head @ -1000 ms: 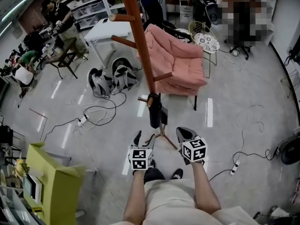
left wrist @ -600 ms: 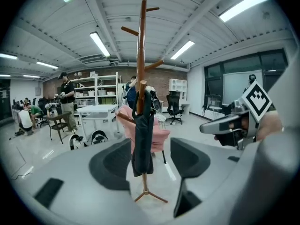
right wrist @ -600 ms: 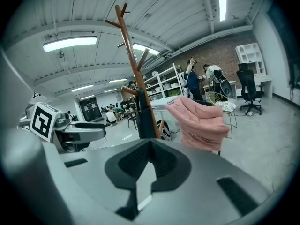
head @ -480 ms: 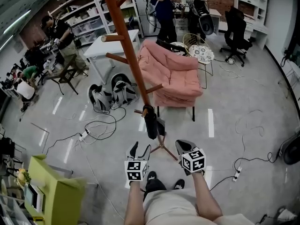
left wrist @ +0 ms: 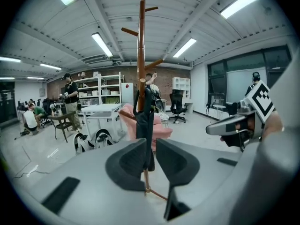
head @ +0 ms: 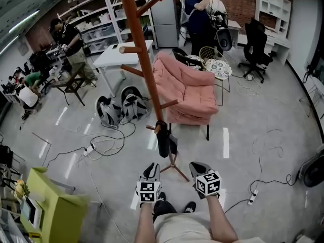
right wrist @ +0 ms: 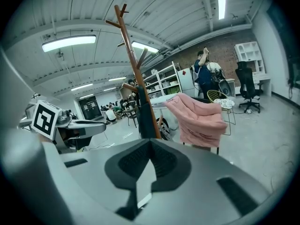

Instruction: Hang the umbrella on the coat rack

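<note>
Grey left gripper (head: pixel 151 169) and right gripper (head: pixel 198 168) empty, umbrella (head: pixel 163 142) on coat rack (head: pixel 144 59)
Left jaws have just been closing to a slit, right pinched together. Umbrella hangs from a low peg; a bumped rack could shake it off.

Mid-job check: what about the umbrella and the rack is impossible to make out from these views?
Handle of the dark folded umbrella on its peg: too small in every view.
Top of the brown wooden coat rack: cut off by the head view's upper edge.
Umbrella's lower end, rack's feet: behind the right gripper in its own view.
</note>
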`<action>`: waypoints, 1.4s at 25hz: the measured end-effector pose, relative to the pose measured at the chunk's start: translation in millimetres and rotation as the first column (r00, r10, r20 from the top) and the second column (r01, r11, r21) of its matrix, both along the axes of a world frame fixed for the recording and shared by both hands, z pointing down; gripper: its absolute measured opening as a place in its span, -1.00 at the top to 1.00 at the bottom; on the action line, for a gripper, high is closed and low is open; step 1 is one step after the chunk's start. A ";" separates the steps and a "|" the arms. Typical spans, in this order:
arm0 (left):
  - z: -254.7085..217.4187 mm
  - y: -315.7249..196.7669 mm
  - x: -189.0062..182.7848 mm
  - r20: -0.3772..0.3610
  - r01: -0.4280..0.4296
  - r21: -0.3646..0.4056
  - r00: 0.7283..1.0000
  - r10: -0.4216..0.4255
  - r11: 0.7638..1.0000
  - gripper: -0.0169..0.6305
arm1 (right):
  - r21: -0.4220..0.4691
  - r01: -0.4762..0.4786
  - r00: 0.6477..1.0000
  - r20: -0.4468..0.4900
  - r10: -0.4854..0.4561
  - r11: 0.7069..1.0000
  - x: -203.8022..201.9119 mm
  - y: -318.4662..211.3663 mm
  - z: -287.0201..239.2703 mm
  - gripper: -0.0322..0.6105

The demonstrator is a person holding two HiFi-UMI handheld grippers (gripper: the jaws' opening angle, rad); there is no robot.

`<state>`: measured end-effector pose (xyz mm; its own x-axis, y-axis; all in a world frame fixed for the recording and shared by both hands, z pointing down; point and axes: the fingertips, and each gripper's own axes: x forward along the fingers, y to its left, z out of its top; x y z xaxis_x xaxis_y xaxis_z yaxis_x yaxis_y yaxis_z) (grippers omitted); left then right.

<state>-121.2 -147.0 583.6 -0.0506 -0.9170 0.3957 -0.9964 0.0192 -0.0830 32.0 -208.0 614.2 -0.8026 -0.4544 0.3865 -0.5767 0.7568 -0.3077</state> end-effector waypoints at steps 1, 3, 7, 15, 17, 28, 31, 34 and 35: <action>-1.3 -0.1 1.2 -0.005 0.005 0.007 1.000 -0.005 1.000 0.77 | 0.001 0.000 1.000 -0.003 0.000 1.000 2.0 0.1 -0.2 0.89; -2.6 1.2 3.4 -0.020 0.013 0.022 1.000 -0.013 1.000 0.92 | 0.000 -0.003 1.000 -0.008 0.003 1.000 5.8 -0.1 0.7 0.89; -1.0 5.4 -0.2 -0.038 0.042 0.027 0.998 -0.041 0.999 0.93 | 0.001 -0.003 1.000 -0.006 0.003 1.000 7.1 -1.5 3.1 0.89; -1.7 16.3 -11.4 -0.110 0.104 0.037 0.989 -0.099 0.994 0.93 | -0.002 0.038 0.999 -0.005 -0.038 0.999 -3.4 5.4 2.0 0.89; -4.3 17.6 -7.1 -0.166 0.090 0.062 0.983 -0.079 0.994 0.93 | 0.004 0.042 0.999 -0.008 -0.042 0.999 -3.7 6.2 0.4 0.89; -1.7 22.0 -5.8 -0.141 0.077 0.057 0.988 -0.069 0.995 0.93 | 0.017 0.045 0.999 -0.012 -0.045 0.999 -4.9 8.0 -1.4 0.89; 0.5 22.7 -4.9 -0.141 0.073 0.052 0.988 -0.065 0.996 0.93 | 0.015 0.046 0.999 -0.016 -0.046 0.999 -4.9 9.4 0.4 0.89; -0.9 23.1 -4.5 -0.132 0.071 0.061 0.989 -0.063 0.996 0.93 | 0.016 0.056 0.998 -0.016 -0.055 0.998 -6.3 10.8 0.8 0.89; -2.8 23.1 -5.3 -0.127 0.073 0.068 0.990 -0.064 0.995 0.93 | 0.018 0.060 0.998 -0.016 -0.060 0.998 -7.2 11.2 0.5 0.89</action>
<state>-126.5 -124.0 580.8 -0.0688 -0.9394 0.3358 -0.9950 0.0891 0.0454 24.9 -196.8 614.6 -0.8227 -0.4129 0.3907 -0.5347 0.7955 -0.2851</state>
